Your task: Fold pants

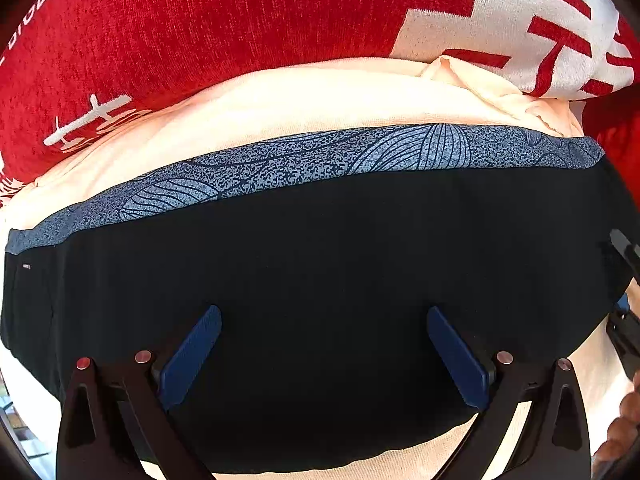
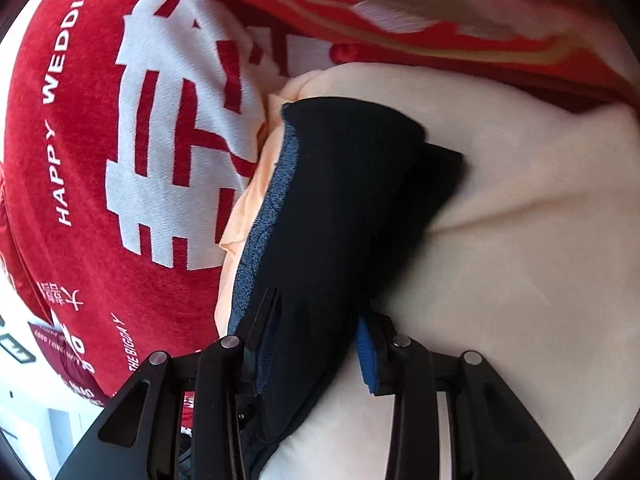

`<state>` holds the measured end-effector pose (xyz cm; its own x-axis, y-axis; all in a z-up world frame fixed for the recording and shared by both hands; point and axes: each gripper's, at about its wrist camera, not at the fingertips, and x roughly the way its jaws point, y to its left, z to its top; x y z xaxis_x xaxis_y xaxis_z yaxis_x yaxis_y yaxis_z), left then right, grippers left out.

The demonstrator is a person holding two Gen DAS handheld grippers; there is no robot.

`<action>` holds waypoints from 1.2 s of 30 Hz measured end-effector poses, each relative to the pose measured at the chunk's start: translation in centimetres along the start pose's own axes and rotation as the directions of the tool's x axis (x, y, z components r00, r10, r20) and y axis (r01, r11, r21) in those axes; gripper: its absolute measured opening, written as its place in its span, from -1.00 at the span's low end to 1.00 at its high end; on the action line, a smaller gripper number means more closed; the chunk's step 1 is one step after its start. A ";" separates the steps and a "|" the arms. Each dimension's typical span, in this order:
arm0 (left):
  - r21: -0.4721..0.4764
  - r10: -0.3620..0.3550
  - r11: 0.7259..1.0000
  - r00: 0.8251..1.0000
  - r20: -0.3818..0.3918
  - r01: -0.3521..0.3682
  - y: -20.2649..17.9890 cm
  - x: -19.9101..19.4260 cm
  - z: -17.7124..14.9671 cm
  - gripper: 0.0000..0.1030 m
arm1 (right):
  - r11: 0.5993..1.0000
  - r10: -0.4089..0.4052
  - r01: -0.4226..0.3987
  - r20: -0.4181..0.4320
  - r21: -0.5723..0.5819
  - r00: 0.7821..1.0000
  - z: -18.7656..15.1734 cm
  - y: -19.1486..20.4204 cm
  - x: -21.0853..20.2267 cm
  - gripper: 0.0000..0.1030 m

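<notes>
The pants are black with a speckled blue-grey patterned waistband. In the left wrist view they lie folded flat on cream bedding. My left gripper hovers straight above the black cloth, open, its blue pads wide apart with nothing gripped. In the right wrist view the pants run as a thick folded bundle from the cream bedding back between the fingers. My right gripper is shut on that bundle at its near end, and the waistband shows along its left edge.
A red plush blanket with large white characters lies just beyond the cream bedding; "HAPPY WEDDING" is printed on the blanket. A red and gold patterned cover lies further back. Part of a hand shows at the lower right edge.
</notes>
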<state>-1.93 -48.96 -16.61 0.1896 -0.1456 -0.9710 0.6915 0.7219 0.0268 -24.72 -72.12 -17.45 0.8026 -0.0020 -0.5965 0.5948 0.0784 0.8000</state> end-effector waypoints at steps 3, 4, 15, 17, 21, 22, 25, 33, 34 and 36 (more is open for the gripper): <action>0.016 0.006 1.000 1.000 -0.012 -0.005 -0.2 -0.2 0.2 1.00 | 1.000 -0.023 0.023 -0.031 0.010 0.999 0.6 0.4 0.6 -0.28; 0.018 0.014 1.000 1.000 -0.014 -0.014 -0.2 -0.8 0.5 0.95 | 0.998 -0.050 0.051 -0.049 0.022 0.998 0.8 0.5 0.6 -0.55; 0.111 -0.083 0.991 0.994 0.071 0.075 -3.4 -1.1 -0.9 0.67 | 0.993 0.075 -0.080 -0.055 -0.089 0.996 -0.3 7.1 -2.1 -0.73; 0.095 -0.106 0.990 0.993 0.061 0.100 -3.1 -1.1 -0.9 0.67 | 0.986 0.053 -0.060 -0.049 -0.155 0.997 -1.0 8.7 -2.1 -0.73; 0.091 -0.144 0.986 0.988 0.048 0.140 -2.4 -1.6 -1.0 0.67 | 0.972 0.018 -0.028 -0.045 -0.235 0.999 -1.7 11.2 -2.2 -0.73; 0.085 -0.155 0.985 0.987 0.041 0.151 -2.0 -1.8 -1.0 0.67 | 0.965 0.005 -0.016 -0.043 -0.262 0.999 -2.0 12.0 -2.2 -0.73; 0.032 -0.192 0.981 0.981 0.030 0.191 0.2 -2.9 -1.3 0.67 | 0.940 -0.020 0.006 -0.038 -0.342 0.999 -3.2 14.8 -2.2 -0.73; -0.013 -0.071 0.997 0.992 0.105 0.073 12.1 -6.7 -3.1 0.67 | 0.780 -0.138 0.087 -0.036 -0.619 0.990 -10.1 23.5 0.3 -0.73; -0.031 -0.051 0.998 0.993 0.109 0.054 14.0 -6.8 -3.4 0.67 | 0.761 -0.152 0.091 -0.039 -0.642 0.988 -11.2 24.3 1.0 -0.73; -0.075 -0.011 0.997 0.996 0.093 0.018 17.8 -6.4 -4.0 0.67 | 0.731 -0.176 0.095 -0.052 -0.676 0.983 -13.7 25.3 2.9 -0.73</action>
<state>6.41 -32.46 -10.87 0.2457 -0.2159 -0.9450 0.6409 0.7676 -0.0087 -7.94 -56.49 0.23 0.6819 0.0360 -0.7306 0.4807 0.7307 0.4847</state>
